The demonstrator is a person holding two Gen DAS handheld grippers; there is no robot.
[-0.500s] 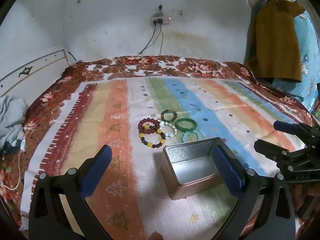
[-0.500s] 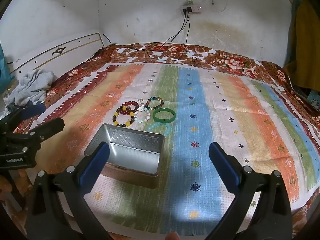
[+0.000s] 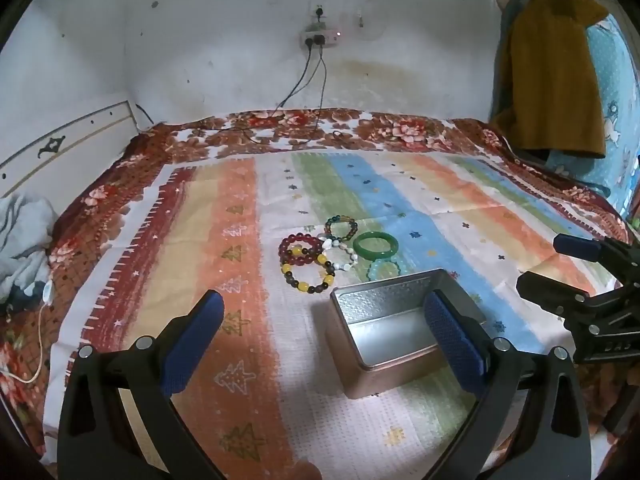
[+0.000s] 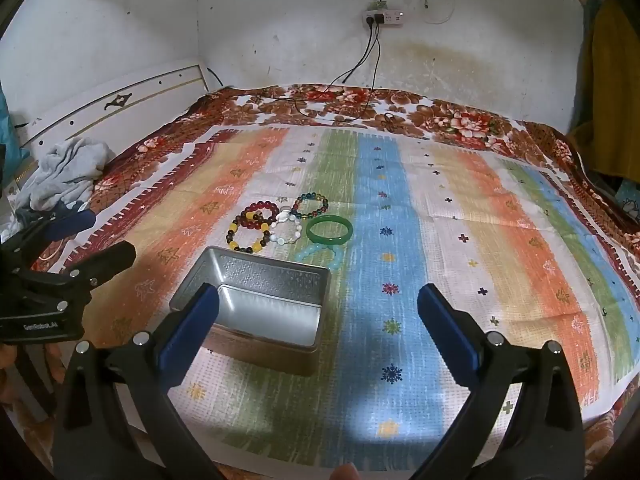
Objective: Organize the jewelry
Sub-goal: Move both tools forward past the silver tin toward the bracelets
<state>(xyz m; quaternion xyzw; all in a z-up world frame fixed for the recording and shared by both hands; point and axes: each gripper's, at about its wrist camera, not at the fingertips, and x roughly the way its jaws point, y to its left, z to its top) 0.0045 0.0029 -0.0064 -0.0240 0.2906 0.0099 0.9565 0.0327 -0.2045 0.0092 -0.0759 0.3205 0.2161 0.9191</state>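
Several bracelets lie in a cluster on the striped cloth: a green bangle, a dark red bead bracelet, a yellow-and-brown bead one, a white one, a multicolour one and a pale turquoise one. An open, empty metal tin stands just in front of them. My left gripper is open and empty, near the tin. My right gripper is open and empty, right of the tin.
The cloth covers a bed with a floral blanket. Grey clothes lie at the left by the headboard. Cables hang from a wall socket. A brown garment hangs at the right.
Both grippers have shifted only slightly. The jewelry and the tin have not moved.
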